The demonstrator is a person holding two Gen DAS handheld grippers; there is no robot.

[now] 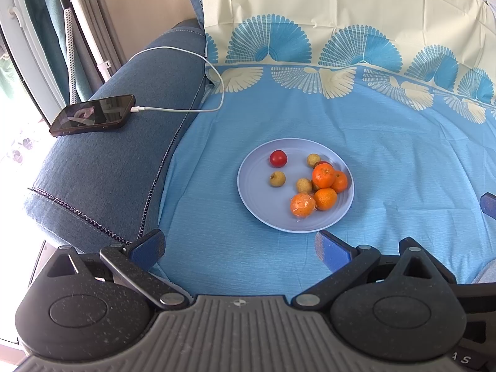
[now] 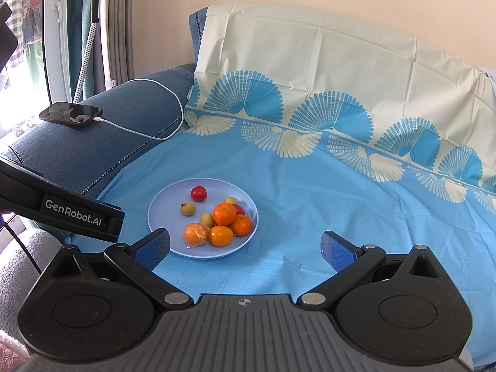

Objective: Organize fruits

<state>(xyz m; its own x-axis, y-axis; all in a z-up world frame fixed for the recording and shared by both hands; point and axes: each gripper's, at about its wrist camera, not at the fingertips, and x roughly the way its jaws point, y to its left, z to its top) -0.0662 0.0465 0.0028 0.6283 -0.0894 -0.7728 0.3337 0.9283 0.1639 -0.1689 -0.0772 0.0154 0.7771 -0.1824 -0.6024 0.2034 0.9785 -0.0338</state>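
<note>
A pale blue plate (image 1: 257, 198) (image 2: 164, 217) sits on a blue cloth and holds the fruit. On it are a red tomato (image 1: 278, 158) (image 2: 198, 193), three small tan longans (image 1: 277, 179) (image 2: 188, 209), several oranges (image 1: 323, 176) (image 2: 224, 213), and one orange in clear wrap (image 1: 302, 204) (image 2: 195, 234). A second tomato (image 2: 239, 209) is half hidden behind the oranges. My left gripper (image 1: 240, 249) is open and empty, just in front of the plate. My right gripper (image 2: 245, 249) is open and empty, in front and to the right of the plate.
A black phone (image 1: 93, 114) (image 2: 70, 114) with a white cable (image 1: 186, 110) (image 2: 148, 136) lies on the blue sofa arm at the left. The left gripper's body (image 2: 62, 204) shows at the left of the right wrist view. The cloth climbs the backrest behind.
</note>
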